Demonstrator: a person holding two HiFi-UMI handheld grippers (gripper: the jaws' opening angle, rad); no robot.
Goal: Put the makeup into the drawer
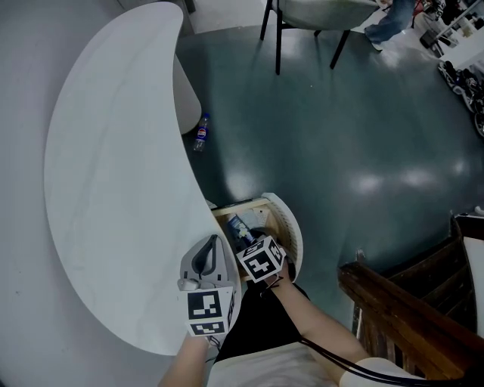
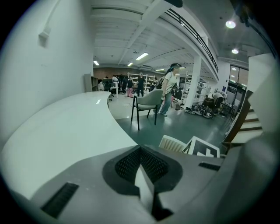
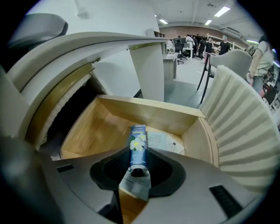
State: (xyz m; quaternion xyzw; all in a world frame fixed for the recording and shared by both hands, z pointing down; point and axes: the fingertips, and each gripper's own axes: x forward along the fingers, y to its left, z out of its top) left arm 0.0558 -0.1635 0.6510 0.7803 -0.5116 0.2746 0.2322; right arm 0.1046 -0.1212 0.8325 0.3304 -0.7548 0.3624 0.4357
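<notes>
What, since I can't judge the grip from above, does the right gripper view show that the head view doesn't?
Only the right gripper view: the right gripper shut on the blue tube, cap end toward the camera, and a printed leaflet lying in the drawer. Only the head view: the left gripper over the white table, and a bottle on the floor. Both: the open wooden drawer and the tube.

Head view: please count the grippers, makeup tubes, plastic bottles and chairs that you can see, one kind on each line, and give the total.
grippers: 2 (left gripper, right gripper)
makeup tube: 1
plastic bottle: 1
chair: 1
total: 5
</notes>
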